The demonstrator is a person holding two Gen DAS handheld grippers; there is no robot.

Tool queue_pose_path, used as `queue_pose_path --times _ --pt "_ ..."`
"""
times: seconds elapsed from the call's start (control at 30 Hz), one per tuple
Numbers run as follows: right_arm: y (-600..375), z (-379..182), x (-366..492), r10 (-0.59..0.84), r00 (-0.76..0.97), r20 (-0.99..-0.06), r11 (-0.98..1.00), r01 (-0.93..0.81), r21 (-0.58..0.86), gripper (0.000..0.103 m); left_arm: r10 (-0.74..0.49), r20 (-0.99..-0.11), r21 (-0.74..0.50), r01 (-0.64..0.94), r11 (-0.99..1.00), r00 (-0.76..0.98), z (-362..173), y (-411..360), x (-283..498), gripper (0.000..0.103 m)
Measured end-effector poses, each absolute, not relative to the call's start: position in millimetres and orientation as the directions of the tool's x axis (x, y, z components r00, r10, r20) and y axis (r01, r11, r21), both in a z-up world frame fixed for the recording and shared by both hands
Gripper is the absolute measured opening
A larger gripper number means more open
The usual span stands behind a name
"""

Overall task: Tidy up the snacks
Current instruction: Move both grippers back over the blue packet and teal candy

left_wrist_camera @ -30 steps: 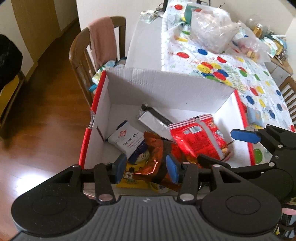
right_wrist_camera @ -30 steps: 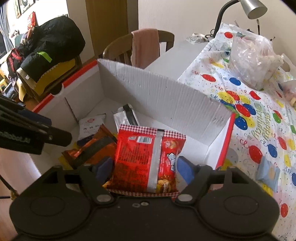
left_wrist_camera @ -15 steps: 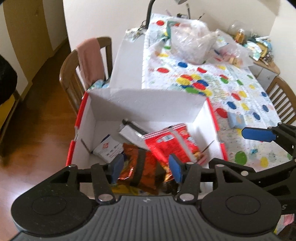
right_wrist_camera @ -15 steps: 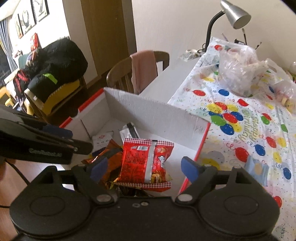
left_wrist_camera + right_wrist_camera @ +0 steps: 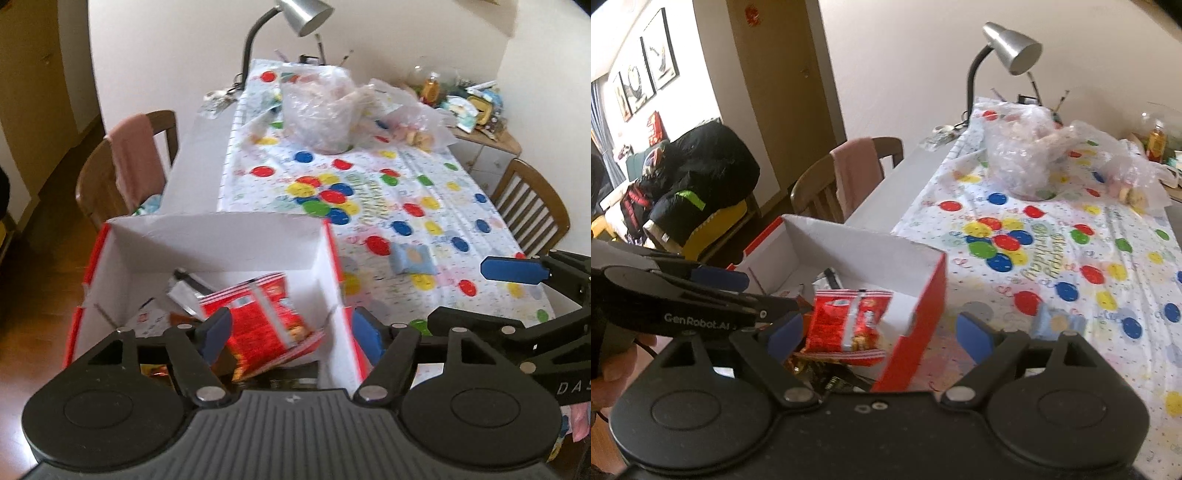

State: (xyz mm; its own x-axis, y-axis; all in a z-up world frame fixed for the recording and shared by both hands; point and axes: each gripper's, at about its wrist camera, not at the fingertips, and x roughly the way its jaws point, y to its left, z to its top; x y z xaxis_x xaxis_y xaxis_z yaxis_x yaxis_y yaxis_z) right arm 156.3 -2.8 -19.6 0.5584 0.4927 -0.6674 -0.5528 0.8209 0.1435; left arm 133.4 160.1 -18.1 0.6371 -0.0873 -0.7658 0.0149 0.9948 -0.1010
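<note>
Here, largest first: a table (image 5: 369, 177) under a balloon-print cloth, with a red-and-white cardboard box (image 5: 221, 240) just beside its near left edge. Inside the box, a red snack packet (image 5: 262, 317) propped tilted atop the pile, long axis running from the box's far left toward its near right corner in the left wrist view, striped sealed end pointing away. Beneath and behind it, a silver-and-black packet (image 5: 184, 291), a white packet (image 5: 153, 317) on the floor of the box, and an orange-brown wrapper (image 5: 801, 363) partly hidden. Above the box and apart from the contents, the left gripper (image 5: 291, 332), jaws opening, nothing pressed between the blue pads; the red packet only seen past the left pad, lower down in the box. Likewise the right gripper (image 5: 879, 334), jaws spread wide and opening a little more, empty, straddling the box's red near-right wall in view, with the red packet showing just inside the left pad, untouched. Out on the cloth, well apart from the box, a small pale-blue snack pack (image 5: 412, 258) lying flat, nearer the right gripper. Farther back, clear plastic bags (image 5: 321, 110) with more food, too blurred to name.
</note>
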Motion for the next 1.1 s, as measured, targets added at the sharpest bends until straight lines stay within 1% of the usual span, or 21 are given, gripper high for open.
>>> queue_pose_path --times 0.27,0.37,0.4,0.43,0.47,0.7,0.93,1.1 --pt "-60.8 -19.4 159.4 0.477 0.590 -0.652 0.845 -0.512 0.155 0.092 -0.132 -0.743 -0.124 0.058 0.991 0.656 -19.9 106.3 143.3 0.076" --pt "-83.8 -22.3 162.4 0.464 0.596 -0.655 0.856 -0.491 0.160 0.093 -0.143 -0.737 -0.133 0.066 0.989 0.660 -23.6 86.5 148.0 0.079" --pt "-92.1 -23.5 163.5 0.463 0.595 -0.657 0.859 -0.485 0.166 0.094 -0.146 -0.737 -0.134 0.069 0.989 0.660 -25.0 80.2 149.5 0.079" --pt "-100.8 -24.8 164.4 0.461 0.595 -0.658 0.861 -0.478 0.171 0.102 -0.150 -0.740 -0.133 0.076 0.988 0.656 -27.6 72.6 152.3 0.079" --pt "-109.1 -26.0 165.1 0.456 0.600 -0.657 0.866 -0.470 0.172 0.103 -0.153 -0.744 -0.133 0.080 0.988 0.651 -29.8 66.6 153.7 0.079" --pt "-159.3 -41.5 172.0 0.445 0.590 -0.673 0.862 -0.485 0.145 0.103 -0.165 -0.770 -0.124 0.110 0.986 0.617 -53.4 26.7 170.1 0.079" --pt "-176.1 -69.7 183.6 0.516 0.474 -0.714 0.758 -0.640 0.124 0.103 -0.142 -0.807 -0.116 0.082 0.990 0.574 -75.6 5.8 185.7 0.079" --pt "-168.7 -100.4 205.5 0.505 0.394 -0.768 0.690 -0.718 0.085 0.095 -0.124 -0.822 -0.098 0.076 0.992 0.556 -83.5 -4.0 194.2 0.079"
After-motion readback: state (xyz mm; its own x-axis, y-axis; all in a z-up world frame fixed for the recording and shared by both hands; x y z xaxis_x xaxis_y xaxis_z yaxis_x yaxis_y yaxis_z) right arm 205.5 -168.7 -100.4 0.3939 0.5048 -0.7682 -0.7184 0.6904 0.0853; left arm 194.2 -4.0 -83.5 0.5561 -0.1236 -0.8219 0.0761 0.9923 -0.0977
